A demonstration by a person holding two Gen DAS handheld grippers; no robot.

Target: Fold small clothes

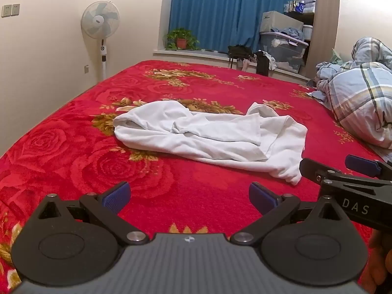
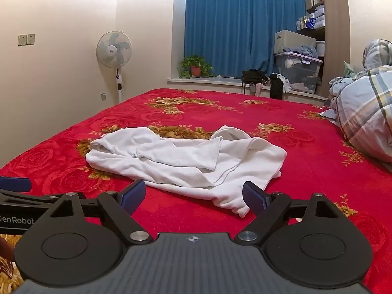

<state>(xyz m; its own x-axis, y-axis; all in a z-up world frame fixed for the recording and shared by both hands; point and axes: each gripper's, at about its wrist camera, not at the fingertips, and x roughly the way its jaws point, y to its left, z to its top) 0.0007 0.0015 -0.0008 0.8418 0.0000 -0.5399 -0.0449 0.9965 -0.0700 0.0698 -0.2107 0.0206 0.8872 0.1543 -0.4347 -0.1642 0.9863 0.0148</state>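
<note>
Left wrist view: contents, largest first.
Bed: red flowered cover, lying under and ahead of both grippers.
Quilt: plaid heap, far ahead and to the right of the left gripper.
Garment: white, crumpled, layers overlapping; ahead of the left gripper, with its near corner just beside the right gripper's tips.
Left gripper: jaws spread wide, nothing between them, short of the cloth.
Right gripper: jaws spread wide, holding nothing; the garment's near corner sits just in front, toward the right finger.
Risk, bunching: the overlapped layers may be pinched together, so the cloth would lift as a lump, not spread.
Risk, snag: a low finger could catch the plush cover along with the hem.
Risk, collision: the grippers sit close side by side.
</note>
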